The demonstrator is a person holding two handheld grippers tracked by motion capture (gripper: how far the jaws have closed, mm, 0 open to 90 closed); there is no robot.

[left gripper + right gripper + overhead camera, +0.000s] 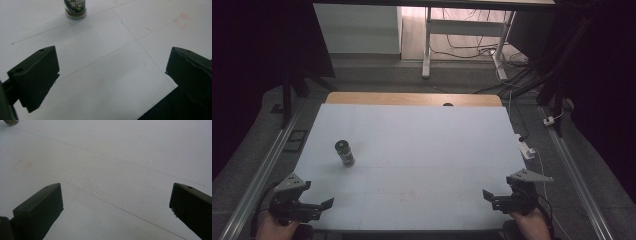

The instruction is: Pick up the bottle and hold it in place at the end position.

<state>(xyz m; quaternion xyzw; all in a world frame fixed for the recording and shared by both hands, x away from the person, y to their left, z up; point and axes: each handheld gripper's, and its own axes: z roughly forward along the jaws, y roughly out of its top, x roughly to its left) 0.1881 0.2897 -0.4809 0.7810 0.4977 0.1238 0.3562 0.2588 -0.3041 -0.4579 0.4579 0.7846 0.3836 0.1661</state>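
Holding both tools, left tool (pixel 314 206) and right tool (pixel 494 198), jaws apart, empty, low over my worktop (pixel 422 150). Risk: spice jar (pixel 345 153), upright ahead of left tool, may topple if a jaw clips it.

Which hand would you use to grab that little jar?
Probably the left. The left tongs sit open on the jar's side of the table; the right tongs, also open, are across it.

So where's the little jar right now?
The little jar stands upright on the left half of the white table in the high view, just beyond the open left gripper and far from the right gripper.
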